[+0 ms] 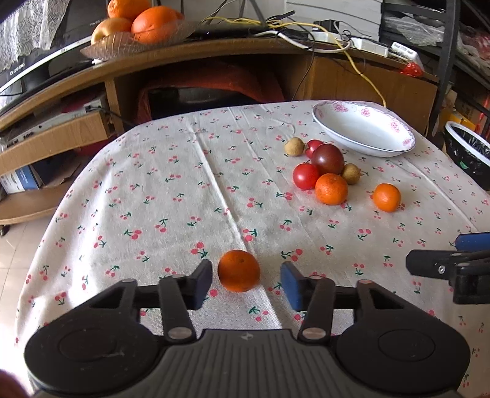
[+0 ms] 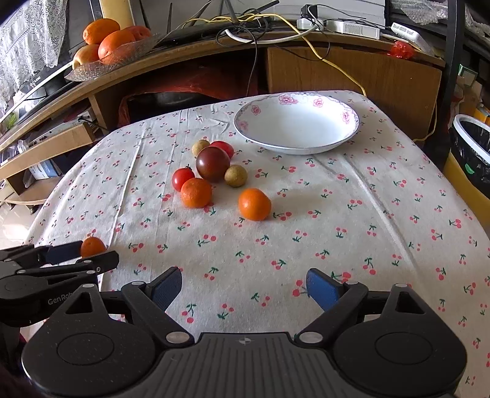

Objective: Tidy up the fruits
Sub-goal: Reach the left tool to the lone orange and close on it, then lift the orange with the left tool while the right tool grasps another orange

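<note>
A small orange [image 1: 239, 270] lies on the cherry-print cloth between the fingers of my left gripper [image 1: 246, 283], which is open and not touching it. Farther off sits a cluster of fruit: two oranges [image 2: 196, 193] [image 2: 254, 204], red tomatoes [image 2: 182, 178], a dark tomato [image 2: 212, 164] and two brown longans [image 2: 235, 175]. A white flowered dish [image 2: 337, 134] stands behind them with nothing in it. My right gripper [image 2: 244, 289] is open over bare cloth near the front edge. The left gripper [image 2: 79, 260] and its orange [image 2: 92, 246] show at the left of the right wrist view.
A wooden desk [image 1: 214, 55] behind the table carries a glass bowl of large oranges [image 1: 147, 24], cables and power strips. A black-lined bin [image 2: 473, 147] stands at the right. The cloth-covered table [image 2: 352, 232] drops off at the left onto tiled floor.
</note>
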`<state>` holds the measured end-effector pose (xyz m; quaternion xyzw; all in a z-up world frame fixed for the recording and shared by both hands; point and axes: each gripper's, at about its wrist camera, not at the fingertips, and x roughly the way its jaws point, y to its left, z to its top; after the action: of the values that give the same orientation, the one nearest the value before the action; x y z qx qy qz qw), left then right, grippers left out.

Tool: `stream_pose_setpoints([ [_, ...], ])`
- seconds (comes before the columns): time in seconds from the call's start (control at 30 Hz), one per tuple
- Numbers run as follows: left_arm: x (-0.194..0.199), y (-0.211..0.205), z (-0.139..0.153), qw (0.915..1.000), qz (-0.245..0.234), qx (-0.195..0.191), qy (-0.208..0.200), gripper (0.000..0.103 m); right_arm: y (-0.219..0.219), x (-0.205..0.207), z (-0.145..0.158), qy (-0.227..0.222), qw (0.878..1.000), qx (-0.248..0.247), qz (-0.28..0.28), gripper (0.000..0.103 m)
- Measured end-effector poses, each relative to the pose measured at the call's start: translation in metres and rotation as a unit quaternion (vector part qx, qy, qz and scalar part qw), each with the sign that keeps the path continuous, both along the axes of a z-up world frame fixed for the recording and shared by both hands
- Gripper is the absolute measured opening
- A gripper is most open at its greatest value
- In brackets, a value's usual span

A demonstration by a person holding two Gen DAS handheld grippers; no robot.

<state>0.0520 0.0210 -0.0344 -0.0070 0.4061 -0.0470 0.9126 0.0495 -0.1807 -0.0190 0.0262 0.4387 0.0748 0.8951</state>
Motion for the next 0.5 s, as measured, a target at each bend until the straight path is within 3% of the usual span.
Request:
stream_pose_setpoints([
  [0.5, 0.006, -0.009, 0.004, 0.9996, -0.029, 0.005, 0.000, 0.038, -0.017, 0.019, 0.000, -0.005, 1.000, 0.008, -0.003, 0.077],
])
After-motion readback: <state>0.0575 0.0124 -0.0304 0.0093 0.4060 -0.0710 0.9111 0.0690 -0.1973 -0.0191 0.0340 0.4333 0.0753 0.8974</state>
